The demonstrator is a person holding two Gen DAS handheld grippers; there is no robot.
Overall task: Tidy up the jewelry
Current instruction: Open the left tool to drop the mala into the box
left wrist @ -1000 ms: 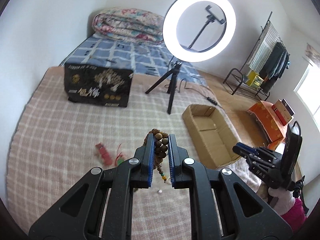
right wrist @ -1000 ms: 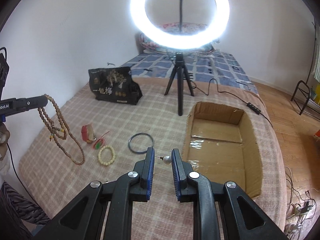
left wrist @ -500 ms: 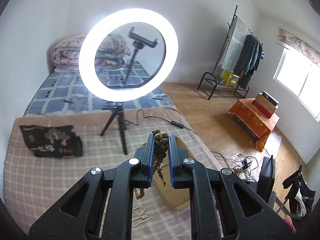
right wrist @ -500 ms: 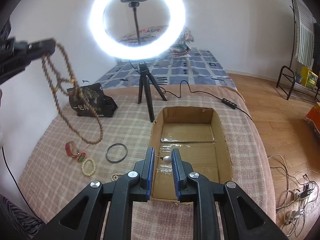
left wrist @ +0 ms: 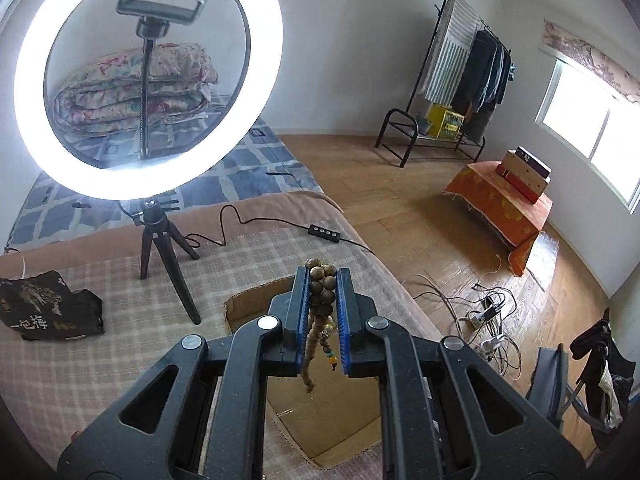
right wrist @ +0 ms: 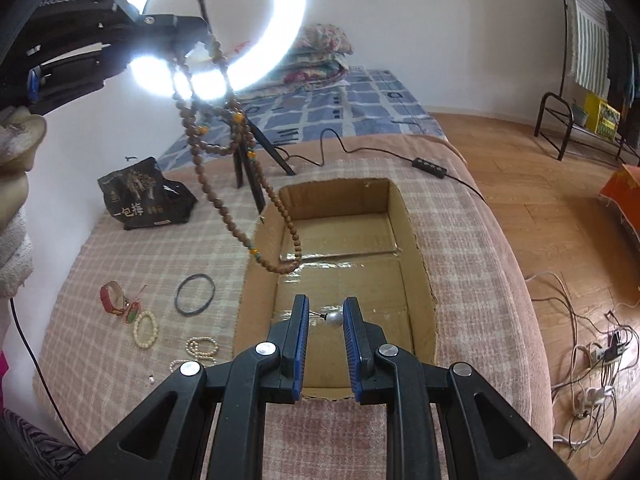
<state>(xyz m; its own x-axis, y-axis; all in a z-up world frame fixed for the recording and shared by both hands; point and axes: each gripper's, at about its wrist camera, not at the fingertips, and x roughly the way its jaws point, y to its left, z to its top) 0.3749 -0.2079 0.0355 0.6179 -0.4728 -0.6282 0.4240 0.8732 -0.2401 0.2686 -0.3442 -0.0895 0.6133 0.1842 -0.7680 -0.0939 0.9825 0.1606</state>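
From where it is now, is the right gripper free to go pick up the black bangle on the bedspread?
Probably not yet: the right gripper is shut on a pearl earring, so its jaws are occupied. The black bangle itself lies uncovered.

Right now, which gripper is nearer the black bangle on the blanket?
Right. The right gripper is low over the cardboard box, beside the black bangle; the left gripper hangs high above, holding the bead necklace.

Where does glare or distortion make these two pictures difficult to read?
Right wrist view: the ring light burns out white behind the wooden bead necklace, hiding its upper beads. Left wrist view: the same lamp overexposes the left side; fisheye bends the walls and floor in both.
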